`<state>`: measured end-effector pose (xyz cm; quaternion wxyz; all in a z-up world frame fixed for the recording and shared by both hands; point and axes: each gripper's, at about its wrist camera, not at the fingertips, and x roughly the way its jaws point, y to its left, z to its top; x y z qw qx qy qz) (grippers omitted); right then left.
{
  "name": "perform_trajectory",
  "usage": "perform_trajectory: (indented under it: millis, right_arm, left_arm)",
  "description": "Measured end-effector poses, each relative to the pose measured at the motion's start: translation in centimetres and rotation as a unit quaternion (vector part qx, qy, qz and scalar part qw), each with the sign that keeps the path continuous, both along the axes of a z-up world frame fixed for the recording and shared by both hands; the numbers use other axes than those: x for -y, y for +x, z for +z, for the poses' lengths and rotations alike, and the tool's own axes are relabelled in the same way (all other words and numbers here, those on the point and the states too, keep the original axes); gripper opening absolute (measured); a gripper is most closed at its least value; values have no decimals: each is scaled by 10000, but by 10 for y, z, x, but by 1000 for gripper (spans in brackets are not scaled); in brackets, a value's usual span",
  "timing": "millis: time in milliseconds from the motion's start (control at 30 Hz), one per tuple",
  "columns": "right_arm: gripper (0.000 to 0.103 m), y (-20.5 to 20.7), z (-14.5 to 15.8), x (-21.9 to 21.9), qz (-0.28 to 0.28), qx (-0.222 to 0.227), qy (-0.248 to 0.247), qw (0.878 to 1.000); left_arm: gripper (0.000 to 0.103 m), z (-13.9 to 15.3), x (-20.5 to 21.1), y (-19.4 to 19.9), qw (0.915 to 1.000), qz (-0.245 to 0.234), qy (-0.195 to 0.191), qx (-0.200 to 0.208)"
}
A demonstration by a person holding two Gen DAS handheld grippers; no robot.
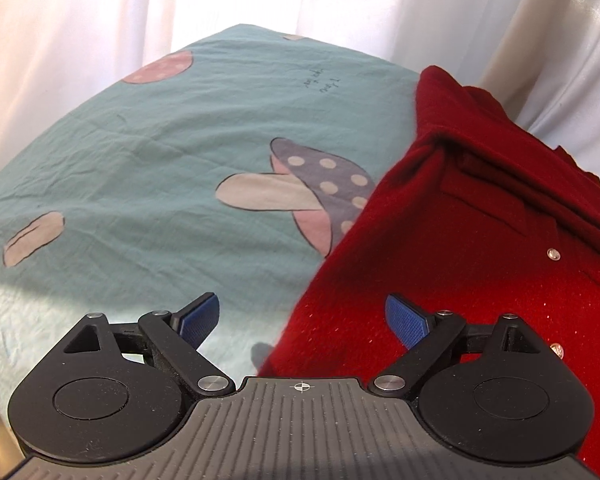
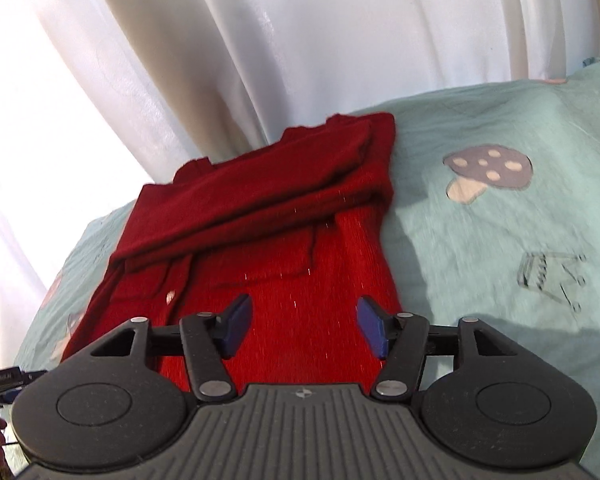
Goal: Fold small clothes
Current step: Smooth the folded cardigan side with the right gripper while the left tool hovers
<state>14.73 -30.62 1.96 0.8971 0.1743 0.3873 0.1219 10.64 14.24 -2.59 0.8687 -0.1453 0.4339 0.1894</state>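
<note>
Red knit cardigan (image 2: 260, 232) lies on the bed, partly folded: sleeves laid across the far half in thick overlapping bands, near half flat. Fabric is fuzzy, fine-ribbed, with scattered glinting flecks; small shiny round buttons (image 1: 554, 255) sit along the front placket. Outline roughly rectangular, far edge close to the curtain.

Left gripper (image 1: 302, 320) has its blue textured pads spread wide, nothing between them; the right pad hangs over the cardigan's near left edge, the left pad over bare sheet. Right gripper (image 2: 300, 326) is parted too, empty, above the near half of the knit.

Bedsheet (image 1: 160, 152) is pale teal cotton, creased, printed with spotted mushrooms (image 2: 486, 172) and a line-drawn crown (image 2: 552, 280). White glossy curtain (image 2: 320, 40) hangs in soft vertical folds on the far side, backlit.
</note>
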Motion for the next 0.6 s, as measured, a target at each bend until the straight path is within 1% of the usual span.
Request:
perform_trajectory:
  millis: [133, 233, 333, 433, 533, 600]
  right_arm:
    - [61, -29, -8, 5, -64, -348, 16, 9994]
    - [61, -50, -10, 11, -200, -456, -62, 9987]
    - [61, -69, -11, 21, -322, -580, -27, 9978]
    - [61, -83, -15, 31, -433, -717, 166, 9964]
    - [61, -92, -21, 39, -491, -872, 367, 9943]
    - [61, -96, -23, 41, -519, -901, 405, 9937]
  left_arm:
    - [94, 0, -10, -21, 9999, -56, -113, -39]
    - [93, -5, -17, -34, 9990, -152, -421, -76]
    - [86, -12, -25, -40, 9964, -189, -811, -126]
    - [79, -19, -33, -44, 9911, -187, -1312, -134]
    - [75, -20, -35, -46, 9900, -251, -1389, -84]
    - [66, -20, -35, -47, 9886, -306, -1471, -95]
